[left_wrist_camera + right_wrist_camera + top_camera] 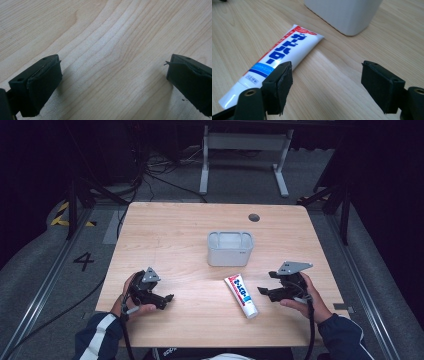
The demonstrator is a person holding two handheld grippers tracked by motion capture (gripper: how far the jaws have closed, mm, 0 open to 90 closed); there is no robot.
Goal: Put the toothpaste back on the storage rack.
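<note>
Toothpaste tube (279, 56) cap end hidden behind jaw; white container (344, 13) top cut off.

We count one wooden table (170, 235). On it we find one toothpaste tube (241, 295), white with blue and red print, and one pale grey tub (230, 248). We count two hand-held grippers: one left gripper (165, 301) and one right gripper (266, 284), each with two black jaws and one grey three-cornered plate on top. Beyond the table we see one white metal stand (245, 157) on the floor.
</note>
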